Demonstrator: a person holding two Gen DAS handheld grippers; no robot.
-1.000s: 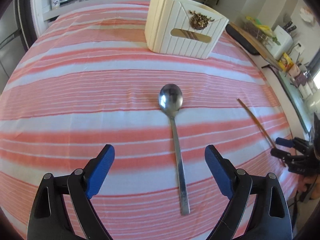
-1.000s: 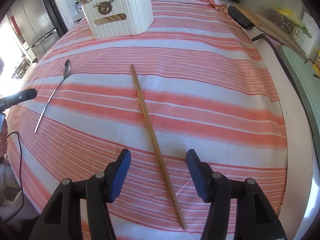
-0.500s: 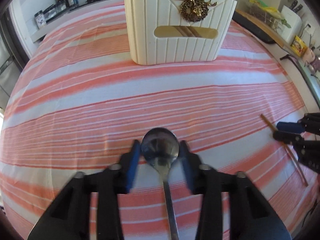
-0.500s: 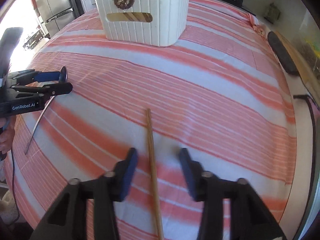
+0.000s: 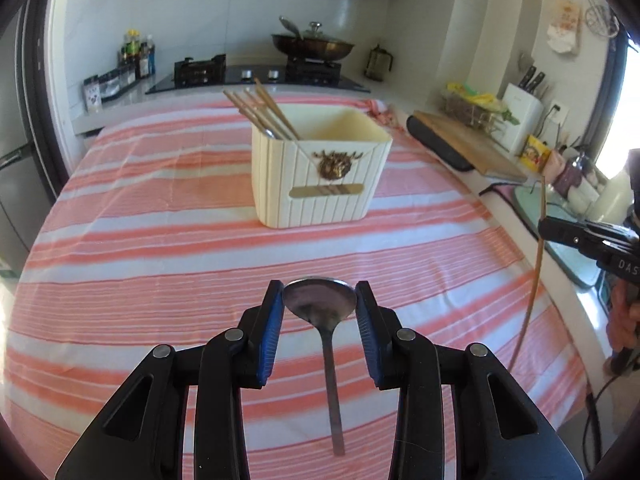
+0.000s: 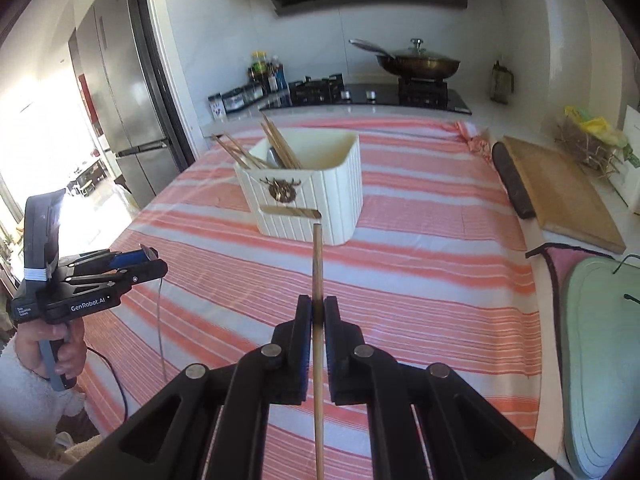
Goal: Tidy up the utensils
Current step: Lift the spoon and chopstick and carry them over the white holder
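Note:
My left gripper (image 5: 319, 300) is shut on the bowl of a metal spoon (image 5: 326, 320) and holds it above the striped tablecloth, handle hanging down. My right gripper (image 6: 318, 308) is shut on a wooden chopstick (image 6: 317, 264), held off the table and pointing toward the cream utensil holder (image 6: 308, 196). The holder (image 5: 320, 180) stands mid-table with several chopsticks (image 5: 260, 114) leaning in its left side. The right gripper with the chopstick (image 5: 538, 256) shows at the right edge of the left wrist view; the left gripper (image 6: 132, 264) shows at the left of the right wrist view.
The table carries a pink and white striped cloth (image 5: 160, 216). A wooden cutting board (image 6: 560, 192) and a dark roll lie on the counter to the right. A stove with a lidded pan (image 6: 416, 60) is behind the table. A fridge (image 6: 120, 92) stands at the left.
Both grippers closed on their utensils and lifted them off the cloth: the left took the spoon by its bowl, the right took the chopstick. Both views now look level toward the holder.

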